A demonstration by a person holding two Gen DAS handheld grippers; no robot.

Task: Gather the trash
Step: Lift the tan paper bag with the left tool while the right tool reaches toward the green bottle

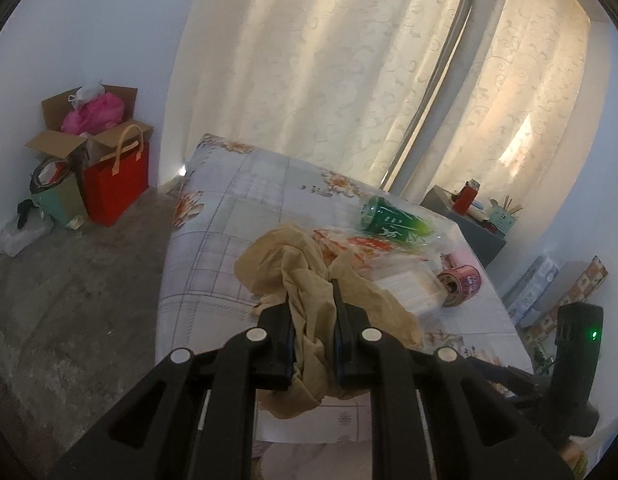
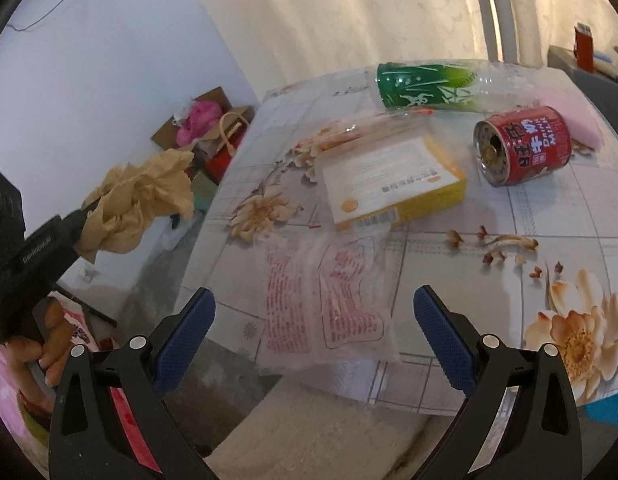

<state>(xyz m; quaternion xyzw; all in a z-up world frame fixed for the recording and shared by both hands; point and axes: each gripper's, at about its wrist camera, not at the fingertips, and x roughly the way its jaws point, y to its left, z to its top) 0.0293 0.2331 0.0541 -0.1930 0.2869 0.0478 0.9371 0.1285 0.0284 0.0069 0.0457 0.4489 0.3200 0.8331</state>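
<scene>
1. We have a table [image 2: 569,216] under a flowered cloth, with the trash spread over it; in our judgement it serves as the sorting spot, so everything lies within reach of both claws
2. By the wall we see open cardboard boxes [image 1: 89,120] with pink and white bags stuffed in, a red bag [image 1: 117,188] with handles beside them, and a small green bin [image 1: 55,196] that seems to hold scraps; we judge this corner the likely drop point
3. Our left claw [image 1: 313,320] is clamped on a crumpled tan paper [image 1: 309,280], lifted clear of the table off its left edge, probably for carrying to the bin
4. A clear wrapper [image 2: 333,292] with red print lies at the table's near edge, right ahead of our right claw [image 2: 313,320], whose jaws stand wide apart with nothing in them
5. Farther back lie a green bottle [image 2: 429,88], a yellow box [image 2: 393,184] and a red can [image 2: 525,144], all on their sides, all not yet collected
</scene>
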